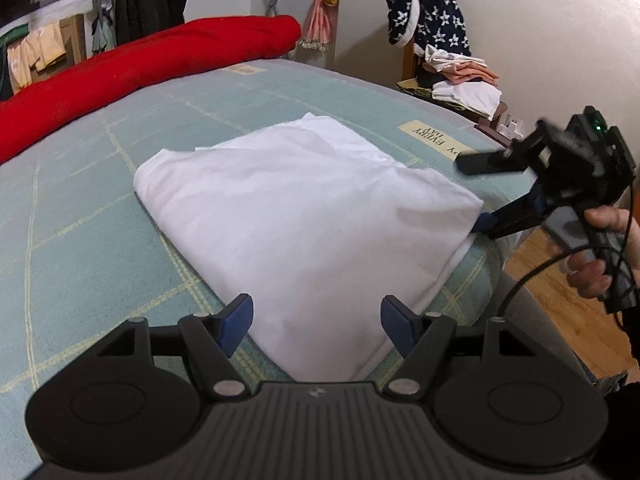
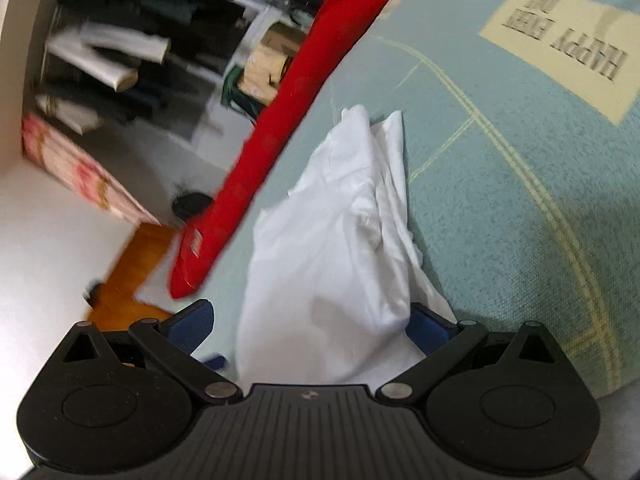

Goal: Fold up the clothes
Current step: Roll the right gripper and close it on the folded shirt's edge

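Note:
A folded white garment point(image 1: 304, 216) lies on the teal checked bed cover point(image 1: 80, 248). My left gripper point(image 1: 316, 316) stands open at the garment's near corner, and its blue pads point(image 1: 238, 320) flank the cloth without pressing it. In the left wrist view my right gripper point(image 1: 472, 194), held by a hand point(image 1: 600, 220), is at the garment's right corner, rolled on its side. One of its fingers is above the cloth and the other reaches under the edge. In the right wrist view the white garment point(image 2: 332, 260) fills the gap of my open right gripper point(image 2: 310, 326).
A long red rolled blanket point(image 1: 140, 68) lies along the far side of the bed. A chair point(image 1: 460, 88) piled with clothes, a starred dark garment draped over it, stands beyond the bed's right corner. Wooden floor point(image 1: 560, 276) shows to the right, and hanging clothes point(image 1: 144, 0) at the back.

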`<move>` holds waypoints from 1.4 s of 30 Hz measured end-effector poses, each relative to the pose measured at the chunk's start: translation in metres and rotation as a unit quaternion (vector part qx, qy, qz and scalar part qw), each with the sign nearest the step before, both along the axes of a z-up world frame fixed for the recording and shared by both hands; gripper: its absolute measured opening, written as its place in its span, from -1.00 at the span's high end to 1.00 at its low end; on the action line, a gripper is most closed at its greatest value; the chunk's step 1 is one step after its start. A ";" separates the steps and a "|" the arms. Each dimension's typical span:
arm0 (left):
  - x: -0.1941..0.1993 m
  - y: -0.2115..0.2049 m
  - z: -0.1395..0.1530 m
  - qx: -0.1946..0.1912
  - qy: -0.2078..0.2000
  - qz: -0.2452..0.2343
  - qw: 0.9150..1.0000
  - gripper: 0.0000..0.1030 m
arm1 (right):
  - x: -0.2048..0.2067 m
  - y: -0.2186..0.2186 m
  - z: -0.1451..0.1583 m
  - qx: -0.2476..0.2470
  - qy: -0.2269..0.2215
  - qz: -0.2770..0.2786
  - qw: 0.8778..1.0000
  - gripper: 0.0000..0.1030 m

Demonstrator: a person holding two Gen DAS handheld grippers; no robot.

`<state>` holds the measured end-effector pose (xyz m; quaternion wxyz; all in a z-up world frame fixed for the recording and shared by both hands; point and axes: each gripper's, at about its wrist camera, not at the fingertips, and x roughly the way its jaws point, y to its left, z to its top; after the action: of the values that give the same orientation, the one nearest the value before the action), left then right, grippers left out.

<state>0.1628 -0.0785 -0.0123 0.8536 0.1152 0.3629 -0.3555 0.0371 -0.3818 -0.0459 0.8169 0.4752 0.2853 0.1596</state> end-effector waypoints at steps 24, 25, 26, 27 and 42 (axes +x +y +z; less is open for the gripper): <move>0.010 0.014 -0.007 -0.021 0.033 0.028 0.999 -0.39 | 0.025 0.000 -0.027 0.041 -0.018 0.008 0.999 -0.36; 0.009 0.013 -0.007 -0.019 0.033 0.029 0.999 -0.39 | 0.022 -0.004 -0.032 0.046 -0.013 0.001 0.999 0.03; 0.009 0.013 -0.008 -0.018 0.032 0.030 0.999 -0.39 | 0.021 -0.008 -0.040 0.057 -0.005 -0.007 0.998 0.54; 0.008 0.013 -0.008 -0.017 0.033 0.030 0.999 -0.38 | 0.020 -0.013 -0.049 0.069 0.002 -0.016 0.997 0.79; 0.000 0.022 0.008 -0.024 0.010 0.037 0.999 -0.38 | 0.014 -0.007 -0.010 0.047 -0.008 -0.018 0.999 0.78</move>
<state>0.1632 -0.0561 -0.0040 0.8649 0.0774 0.3672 -0.3335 0.0514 -0.3890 -0.0559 0.7988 0.5166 0.2625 0.1615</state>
